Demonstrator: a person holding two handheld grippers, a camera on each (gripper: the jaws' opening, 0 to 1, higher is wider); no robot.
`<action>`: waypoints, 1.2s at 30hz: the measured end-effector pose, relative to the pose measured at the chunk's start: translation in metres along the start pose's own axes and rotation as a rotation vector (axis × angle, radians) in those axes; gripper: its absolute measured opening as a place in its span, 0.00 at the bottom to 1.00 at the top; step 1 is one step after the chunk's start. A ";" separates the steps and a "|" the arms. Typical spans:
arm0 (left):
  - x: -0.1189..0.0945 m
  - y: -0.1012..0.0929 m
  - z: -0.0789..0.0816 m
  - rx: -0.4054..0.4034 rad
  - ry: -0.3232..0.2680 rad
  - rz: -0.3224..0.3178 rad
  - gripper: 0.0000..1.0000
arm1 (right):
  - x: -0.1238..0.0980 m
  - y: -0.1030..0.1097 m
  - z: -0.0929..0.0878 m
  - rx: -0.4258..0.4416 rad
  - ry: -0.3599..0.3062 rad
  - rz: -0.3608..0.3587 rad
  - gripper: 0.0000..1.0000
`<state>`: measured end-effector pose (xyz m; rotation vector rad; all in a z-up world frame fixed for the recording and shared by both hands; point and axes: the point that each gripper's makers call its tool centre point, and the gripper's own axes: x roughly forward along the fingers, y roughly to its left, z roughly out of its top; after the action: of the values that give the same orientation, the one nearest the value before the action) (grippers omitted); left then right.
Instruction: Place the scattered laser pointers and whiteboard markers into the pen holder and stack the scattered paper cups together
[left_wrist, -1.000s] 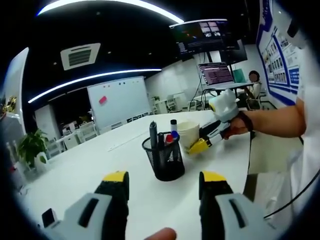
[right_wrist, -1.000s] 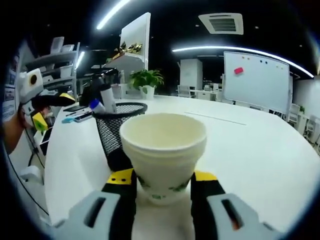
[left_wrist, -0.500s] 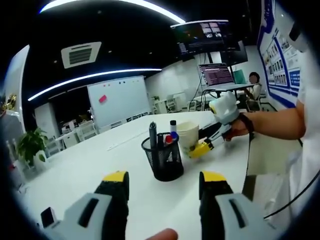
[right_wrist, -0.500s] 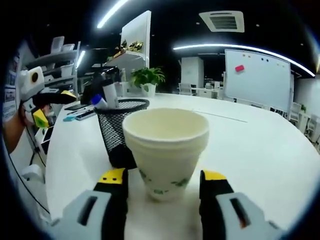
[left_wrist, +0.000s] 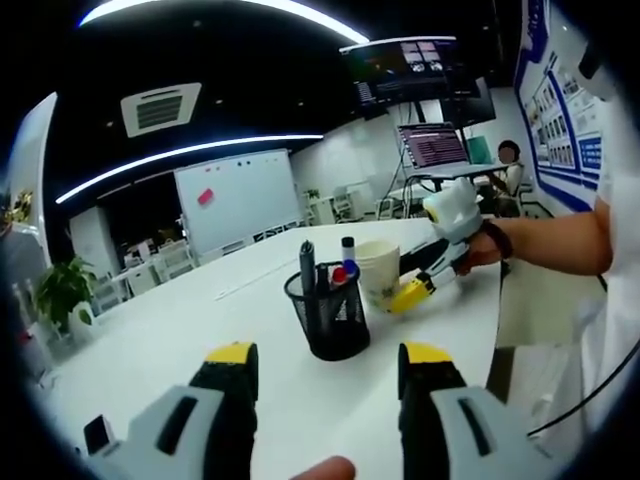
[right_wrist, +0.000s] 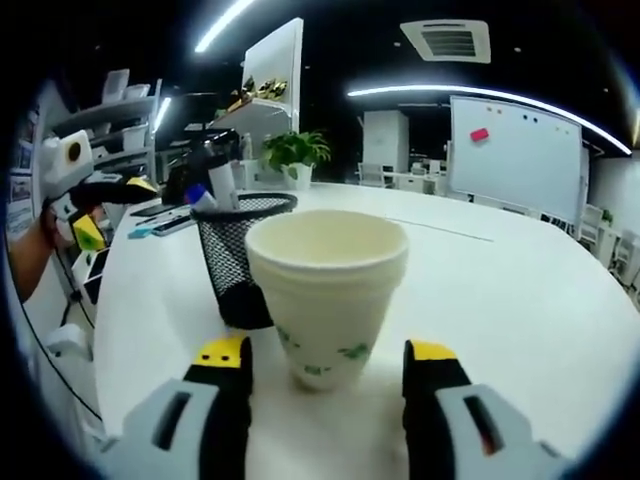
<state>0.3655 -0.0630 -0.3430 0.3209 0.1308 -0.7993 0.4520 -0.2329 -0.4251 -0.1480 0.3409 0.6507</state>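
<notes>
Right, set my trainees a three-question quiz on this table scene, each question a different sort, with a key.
1. True or false: the right gripper is shut on the paper cup.
2. Multiple choice: where does the cup stand relative to the mesh pen holder? A) inside it B) beside it on the white table C) stacked on top of it
3. Fill in: the markers stand upright in the ____.

Key: 1 false, the jaws stand open on either side of the cup, apart from it. 2 B. 3 pen holder.
</notes>
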 end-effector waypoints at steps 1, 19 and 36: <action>0.000 0.000 0.000 -0.001 0.001 0.001 0.57 | 0.000 0.002 0.000 -0.003 0.002 0.007 0.63; 0.002 0.004 -0.004 0.022 0.041 0.010 0.57 | -0.006 0.007 0.006 -0.021 0.022 0.031 0.64; 0.005 0.009 -0.005 0.019 0.056 0.025 0.57 | -0.023 0.012 0.008 -0.069 0.059 0.047 0.66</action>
<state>0.3755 -0.0594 -0.3468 0.3621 0.1709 -0.7671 0.4295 -0.2347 -0.4094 -0.2260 0.3797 0.7058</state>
